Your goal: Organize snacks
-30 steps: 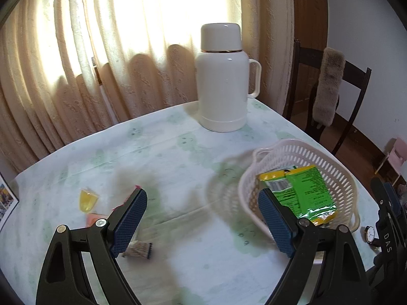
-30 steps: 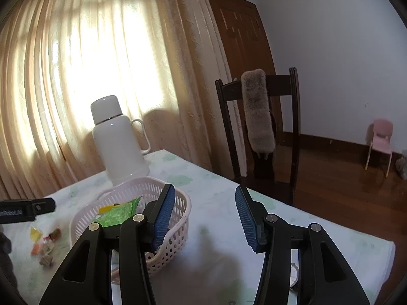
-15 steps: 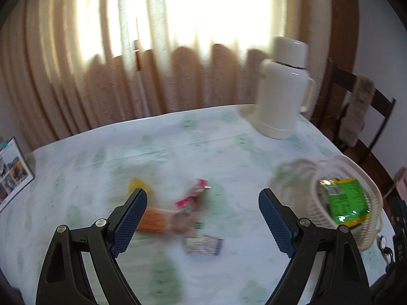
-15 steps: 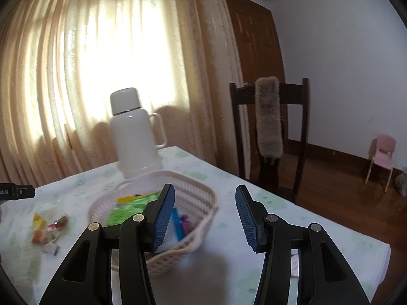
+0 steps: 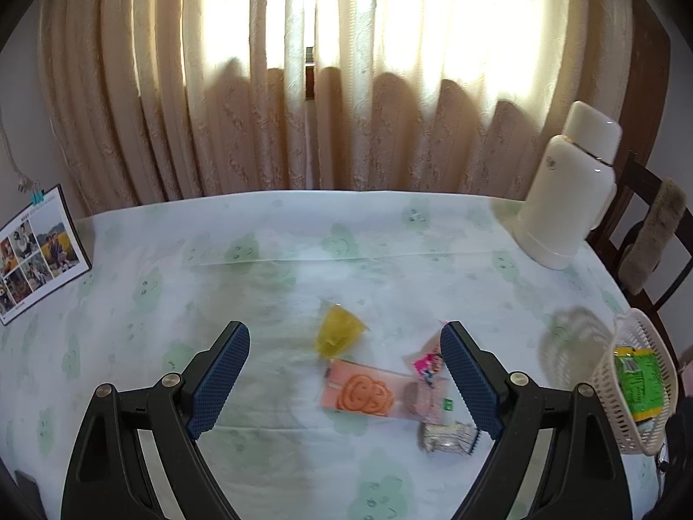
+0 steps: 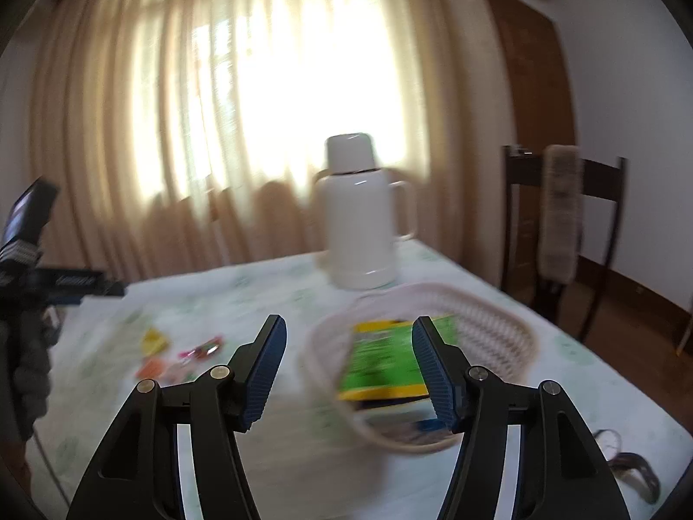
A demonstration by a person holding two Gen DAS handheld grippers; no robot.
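Loose snacks lie on the tablecloth: a yellow packet (image 5: 338,336), an orange smiley packet (image 5: 361,392), a pink wrapped sweet (image 5: 426,364) and a silver packet (image 5: 450,435). My left gripper (image 5: 344,379) is open and empty, hovering above them. A white plastic basket (image 5: 649,407) at the right holds a green snack bag (image 5: 639,379). In the blurred right wrist view my right gripper (image 6: 348,372) is open and empty above the basket's (image 6: 489,316) near rim, with the green bag (image 6: 385,357) between its fingers in view.
A white thermos (image 5: 567,190) stands at the table's far right, also in the right wrist view (image 6: 361,212). A photo calendar (image 5: 37,253) stands at the left edge. A dark chair (image 6: 563,225) is beyond the table. A wristwatch (image 6: 628,463) lies near the right front corner.
My left gripper has swung left, from the basket to over the loose snacks. My right gripper has swung left and moved closer over the basket. Both stayed open.
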